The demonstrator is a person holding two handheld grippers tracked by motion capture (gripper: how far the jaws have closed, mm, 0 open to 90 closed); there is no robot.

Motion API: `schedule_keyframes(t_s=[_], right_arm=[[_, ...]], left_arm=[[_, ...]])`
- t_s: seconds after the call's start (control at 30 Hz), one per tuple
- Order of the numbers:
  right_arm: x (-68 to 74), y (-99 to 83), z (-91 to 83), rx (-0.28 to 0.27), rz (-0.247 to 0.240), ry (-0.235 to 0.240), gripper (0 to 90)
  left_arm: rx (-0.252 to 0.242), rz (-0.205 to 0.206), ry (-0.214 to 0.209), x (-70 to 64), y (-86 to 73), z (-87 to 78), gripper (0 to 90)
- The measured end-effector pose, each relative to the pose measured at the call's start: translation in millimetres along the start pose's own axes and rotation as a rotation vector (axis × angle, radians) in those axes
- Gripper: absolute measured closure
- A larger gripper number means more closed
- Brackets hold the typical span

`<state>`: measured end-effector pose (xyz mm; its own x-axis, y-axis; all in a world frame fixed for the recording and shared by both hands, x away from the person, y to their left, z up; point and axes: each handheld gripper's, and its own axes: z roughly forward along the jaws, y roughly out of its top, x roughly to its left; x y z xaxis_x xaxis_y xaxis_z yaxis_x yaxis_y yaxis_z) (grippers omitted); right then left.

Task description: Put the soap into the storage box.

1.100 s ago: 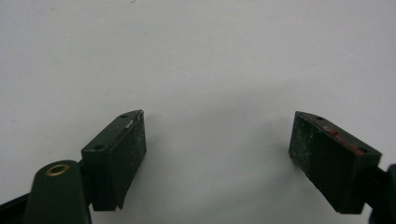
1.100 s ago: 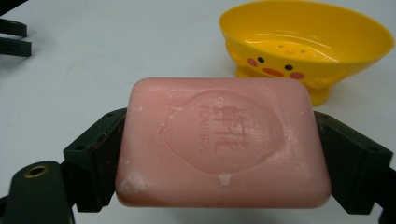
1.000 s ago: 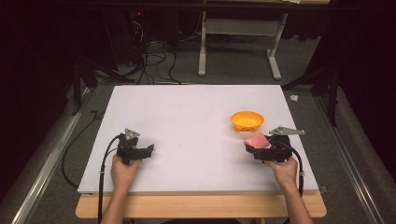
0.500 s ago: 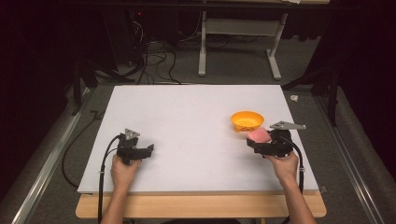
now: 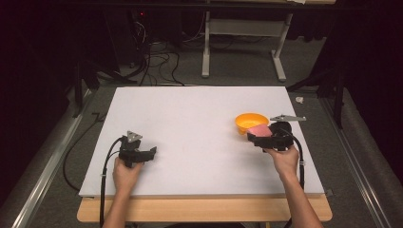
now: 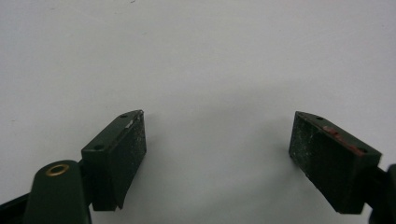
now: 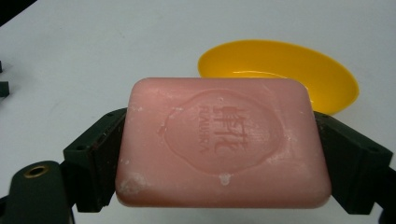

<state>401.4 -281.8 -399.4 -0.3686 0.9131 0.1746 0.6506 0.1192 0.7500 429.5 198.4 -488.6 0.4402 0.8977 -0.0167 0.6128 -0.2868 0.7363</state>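
The right gripper (image 5: 259, 136), right of centre in the high view, clamps the pink soap (image 7: 222, 140) between its fingers, just beside the yellow bowl (image 7: 299, 70). The left gripper (image 6: 217, 161), lower left, rests open on the white surface (image 5: 190, 118).

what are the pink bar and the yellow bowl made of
The pink bar looks like soap: matte, waxy, with a stamped oval logo and whitish scuffs at the edges. The yellow bowl seems to be thin plastic, smooth and glossy, with a bright glint inside. The right gripper clamps the bar.
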Motion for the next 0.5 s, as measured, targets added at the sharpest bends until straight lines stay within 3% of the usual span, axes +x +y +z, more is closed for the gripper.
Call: schedule_keyframes(t_s=[0.5], right_arm=[[-3.9, 24.0, 8.1, 0.014, 0.021, -0.021, 13.6]], left_arm=[[0.000, 0.000, 0.000, 0.0, 0.0, 0.0, 19.4]])
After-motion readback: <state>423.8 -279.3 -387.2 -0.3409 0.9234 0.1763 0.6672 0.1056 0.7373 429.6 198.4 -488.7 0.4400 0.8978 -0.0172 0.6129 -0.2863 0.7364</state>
